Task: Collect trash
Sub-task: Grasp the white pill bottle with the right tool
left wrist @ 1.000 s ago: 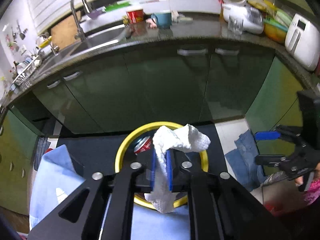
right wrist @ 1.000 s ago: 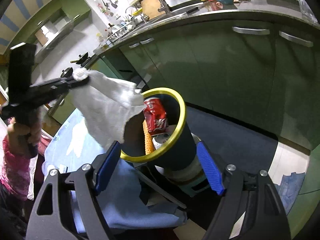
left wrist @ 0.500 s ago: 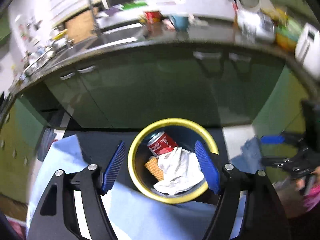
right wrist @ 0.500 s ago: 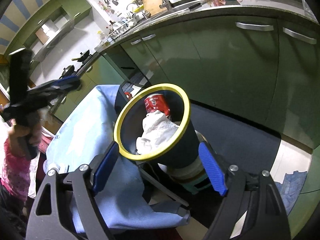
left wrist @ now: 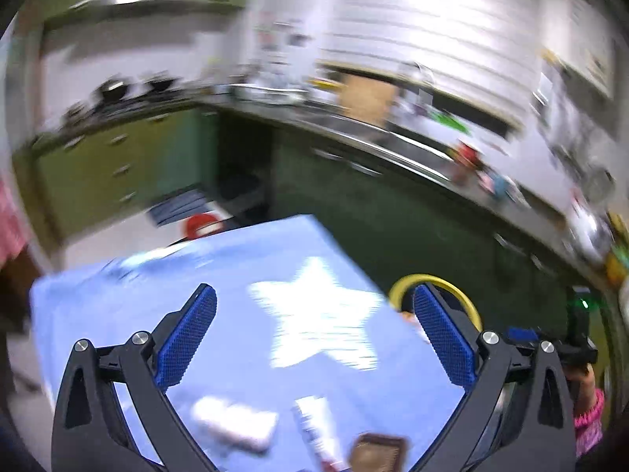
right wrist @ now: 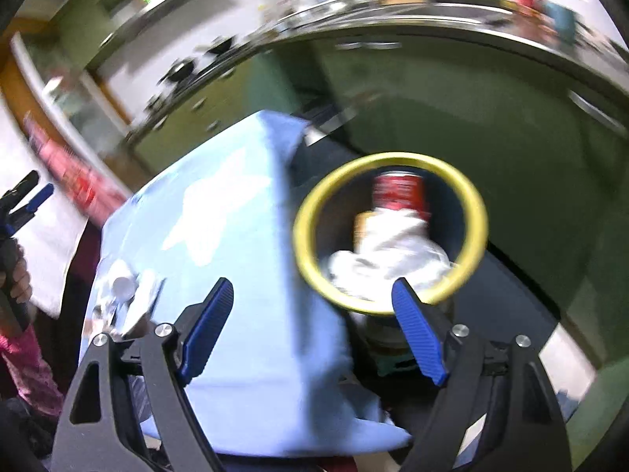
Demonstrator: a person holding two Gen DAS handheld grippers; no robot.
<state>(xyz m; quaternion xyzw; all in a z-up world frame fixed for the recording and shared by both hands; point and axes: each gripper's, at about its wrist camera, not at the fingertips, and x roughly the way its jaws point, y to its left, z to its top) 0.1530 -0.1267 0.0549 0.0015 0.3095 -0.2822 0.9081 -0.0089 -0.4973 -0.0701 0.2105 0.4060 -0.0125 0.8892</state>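
With the tissue (right wrist: 387, 259) in the bin (right wrist: 310, 212), my left claw (left wrist: 314, 338) has just spread empty, my right claw (right wrist: 314, 330) is apart too, and next I reach for the scraps (left wrist: 232, 424) at six o'clock on the blue cloth (left wrist: 236, 259).

One yellow-rimmed bin (right wrist: 477, 212), one red can (right wrist: 399, 194), one crumpled white tissue (right wrist: 389, 253) (both inside), one blue cloth (right wrist: 236, 259).

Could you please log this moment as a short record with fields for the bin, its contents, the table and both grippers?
bin: yellow-rimmed bin, beside the table
contents: crumpled white tissue, red can behind it
table: light blue cloth; a few small items near its close edge, too blurred to name
left gripper: open, nothing between its jaws, which have just been opening, over the cloth
right gripper: open, empty, at the table corner near the bin
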